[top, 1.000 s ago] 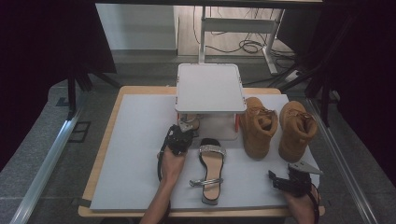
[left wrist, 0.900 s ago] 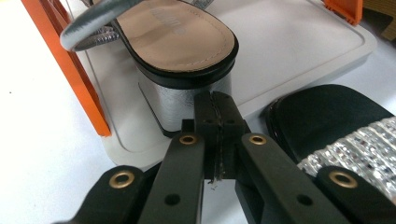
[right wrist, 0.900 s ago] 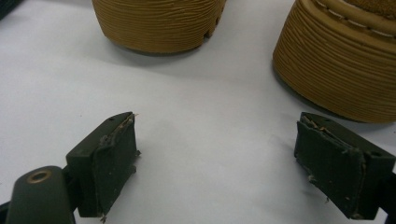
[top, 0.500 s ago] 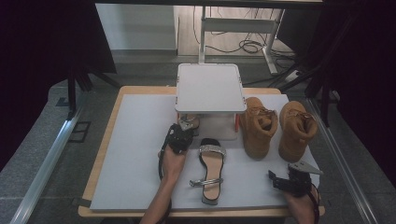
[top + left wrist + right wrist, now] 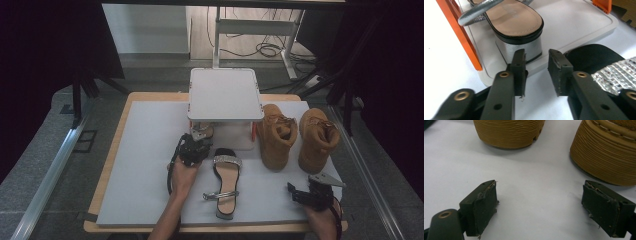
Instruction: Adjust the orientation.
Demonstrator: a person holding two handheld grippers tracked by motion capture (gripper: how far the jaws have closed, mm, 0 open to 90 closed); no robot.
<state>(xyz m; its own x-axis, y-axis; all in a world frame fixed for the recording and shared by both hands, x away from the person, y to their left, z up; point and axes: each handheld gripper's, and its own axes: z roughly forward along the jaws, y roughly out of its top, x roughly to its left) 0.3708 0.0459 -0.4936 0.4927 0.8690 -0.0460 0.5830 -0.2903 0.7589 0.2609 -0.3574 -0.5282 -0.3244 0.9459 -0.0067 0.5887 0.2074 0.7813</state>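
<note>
Sandal (image 5: pixel 509 22) with the silver block heel sits on the lower tray (image 5: pixel 579 22) of the small white rack (image 5: pixel 225 95), heel toward the left claw (image 5: pixel 536 71). Left claw jaws have just been opening: a narrow gap now, nothing between them, pads just off the heel, not touching. Reads as a release right after placing; first sandal of the pair looks stowed.

Outward from there: orange rack post (image 5: pixel 461 32) just beside the left jaw. Second sandal (image 5: pixel 226 182), rhinestone strap, lies on the surface just right of the left claw, toe toward the rack, heel toward the near edge. In the left gripper view its black toe and glittery strap sit beside the right jaw.

Right claw (image 5: pixel 539 207) is wide, empty, low over the surface by the near right corner, facing the heels of the two tan boots (image 5: pixel 295 137), which stand by the right edge just beside the rack.

Next move, my call: back the left claw straight out without nudging the heel, then take the second sandal at heel or strap and slide it in alongside. Tight slot between the posts, so alignment matters.

Insole print on the racked sandal is too blurred to read. No other legible writing.
</note>
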